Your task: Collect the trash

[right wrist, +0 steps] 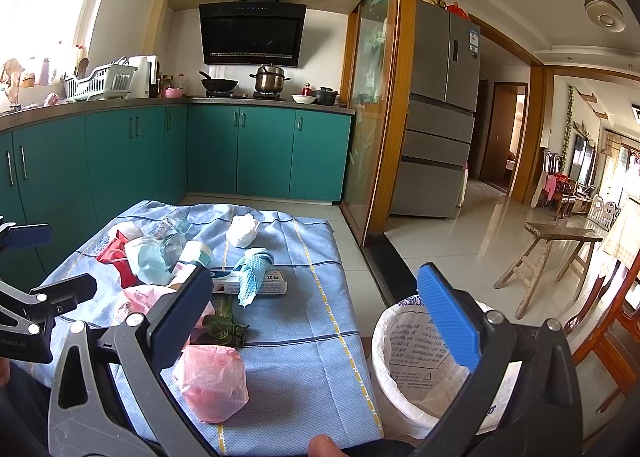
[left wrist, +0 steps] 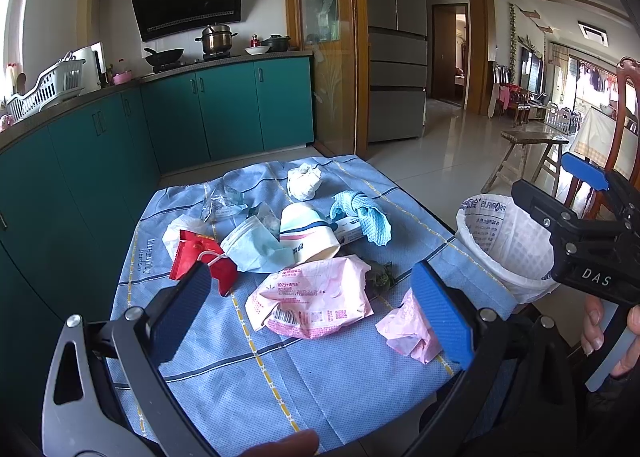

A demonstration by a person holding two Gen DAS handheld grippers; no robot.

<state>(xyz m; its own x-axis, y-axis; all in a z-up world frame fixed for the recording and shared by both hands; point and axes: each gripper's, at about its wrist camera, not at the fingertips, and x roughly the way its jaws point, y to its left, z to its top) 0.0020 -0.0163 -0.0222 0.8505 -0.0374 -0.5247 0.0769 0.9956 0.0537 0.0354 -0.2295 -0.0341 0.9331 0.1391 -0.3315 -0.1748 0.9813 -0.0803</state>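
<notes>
Right now I am holding both claws wide open and empty: the pink bag is lying just ahead-left of my right claw, bin to its right; left claw is farther.

Heaped on the blue checked cloth: crumpled pink wrapper, small pink bag nearest, red packet, blue face mask, paper cup on its side, white wad, blue rag draped over a flat box. Just beside, white-lined bin, upright, open
</notes>
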